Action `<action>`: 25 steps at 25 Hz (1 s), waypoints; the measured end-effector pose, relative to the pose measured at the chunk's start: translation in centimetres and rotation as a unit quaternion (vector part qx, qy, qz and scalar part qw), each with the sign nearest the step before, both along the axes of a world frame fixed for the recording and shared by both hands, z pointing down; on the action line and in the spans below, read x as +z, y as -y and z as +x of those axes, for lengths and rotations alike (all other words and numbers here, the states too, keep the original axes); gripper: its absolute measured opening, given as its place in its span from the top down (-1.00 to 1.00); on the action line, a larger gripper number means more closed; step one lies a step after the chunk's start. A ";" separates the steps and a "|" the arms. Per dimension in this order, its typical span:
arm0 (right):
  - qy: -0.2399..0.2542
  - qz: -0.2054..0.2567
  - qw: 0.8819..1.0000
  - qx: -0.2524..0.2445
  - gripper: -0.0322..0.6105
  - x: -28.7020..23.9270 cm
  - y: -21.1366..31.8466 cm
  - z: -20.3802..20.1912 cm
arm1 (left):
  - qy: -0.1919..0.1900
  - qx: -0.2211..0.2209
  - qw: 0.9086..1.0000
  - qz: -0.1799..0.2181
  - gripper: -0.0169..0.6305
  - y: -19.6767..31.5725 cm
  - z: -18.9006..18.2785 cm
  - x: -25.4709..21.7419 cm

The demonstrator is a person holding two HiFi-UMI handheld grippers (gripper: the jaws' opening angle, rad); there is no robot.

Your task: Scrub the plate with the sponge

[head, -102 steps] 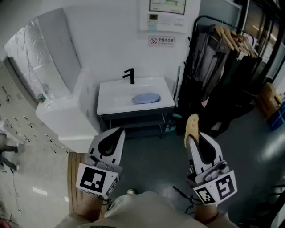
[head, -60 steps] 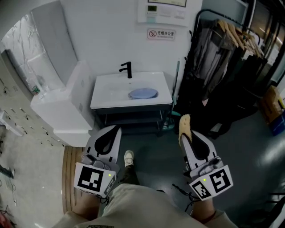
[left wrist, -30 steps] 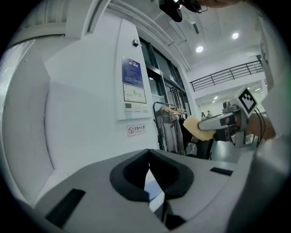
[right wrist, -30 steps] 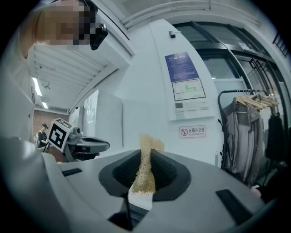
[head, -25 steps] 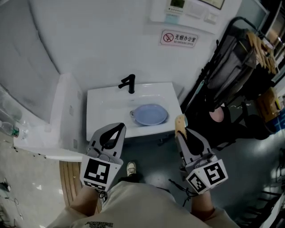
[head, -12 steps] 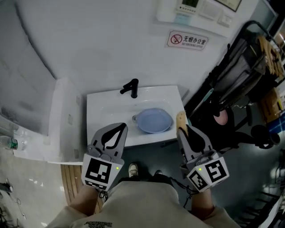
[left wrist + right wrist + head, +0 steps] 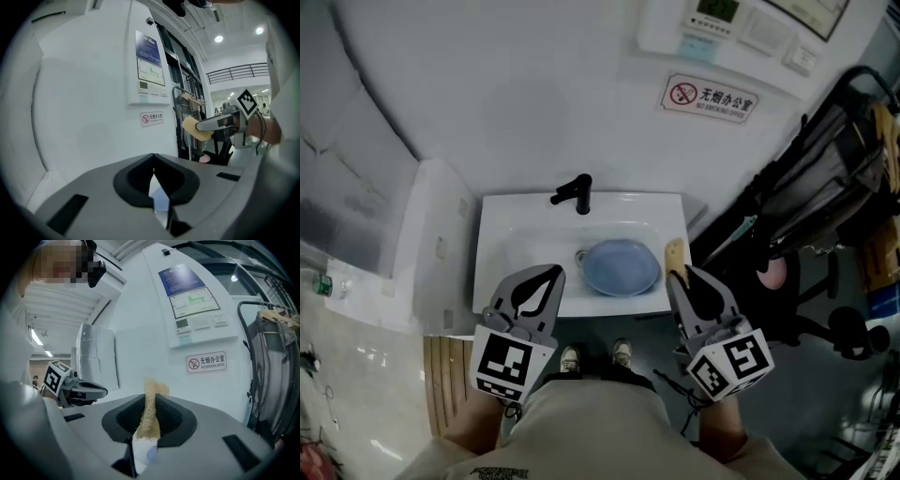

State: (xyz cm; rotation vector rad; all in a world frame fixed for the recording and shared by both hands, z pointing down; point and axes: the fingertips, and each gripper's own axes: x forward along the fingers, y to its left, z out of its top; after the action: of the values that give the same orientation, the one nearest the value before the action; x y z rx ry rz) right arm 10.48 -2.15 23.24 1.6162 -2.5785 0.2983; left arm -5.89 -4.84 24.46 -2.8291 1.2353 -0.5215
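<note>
Overhead, right gripper clamping sponge, left gripper closed empty, plate near black faucet.

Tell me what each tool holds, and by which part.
Right tool grips the sponge by its near end, the far end sticking out. Left tool is shut, empty.

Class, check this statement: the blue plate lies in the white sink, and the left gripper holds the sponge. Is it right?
No. The right gripper holds the sponge, as the right gripper view shows; the left gripper is shut on nothing. The blue plate does lie in the white sink.
</note>
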 end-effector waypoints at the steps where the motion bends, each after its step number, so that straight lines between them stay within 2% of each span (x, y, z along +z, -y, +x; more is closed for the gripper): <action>1: 0.000 -0.002 1.000 -0.007 0.68 0.1 0.5 0.4 | 0.000 0.001 1.000 0.000 0.93 0.2 0.5 0.0; 5: 0.017 -0.017 0.999 -0.034 0.68 1.2 2.4 1.6 | -0.002 0.027 0.999 -0.028 0.93 0.7 2.9 0.8; 10: 0.045 -0.048 0.996 -0.058 0.68 3.5 5.1 3.1 | 0.011 0.001 0.998 -0.065 0.92 2.9 3.8 2.7; 13: 0.045 -0.056 0.995 -0.073 0.68 4.6 6.6 3.3 | 0.008 -0.013 0.996 -0.086 0.92 4.5 3.9 3.8; 19: 0.022 -0.074 0.991 -0.107 0.68 7.6 9.5 1.8 | 0.006 -0.014 0.990 -0.143 0.51 7.2 4.3 7.4; 25: 0.027 -0.131 0.983 -0.129 0.68 14.0 13.1 -0.1 | 0.009 -0.018 0.977 -0.213 0.38 9.8 3.7 13.6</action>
State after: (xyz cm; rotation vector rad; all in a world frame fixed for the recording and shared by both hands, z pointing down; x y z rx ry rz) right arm 10.43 -15.29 37.23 1.1878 -2.6151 0.6351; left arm -2.15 -14.64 38.02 -3.1335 1.3115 -0.9129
